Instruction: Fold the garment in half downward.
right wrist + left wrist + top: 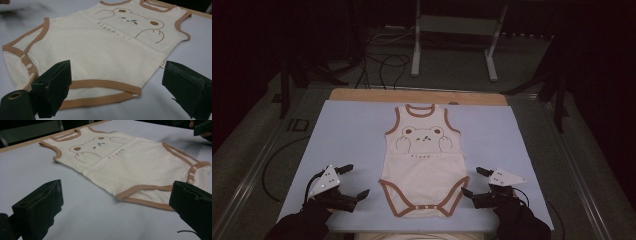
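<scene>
Cream sleeveless baby bodysuit with brown trim and bear print [422, 160] lies flat mid pale-blue surface [347, 135]; left gripper [351, 181] and right gripper [474, 182], both wide and empty, flank its hem, risking bunching if pinches snag one layer.

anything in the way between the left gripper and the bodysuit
Nothing visible. The left gripper hovers open beside the bodysuit, with bare blue mat between its jaws and the brown-trimmed leg opening. The right gripper has the same clear run on the other side.
</scene>
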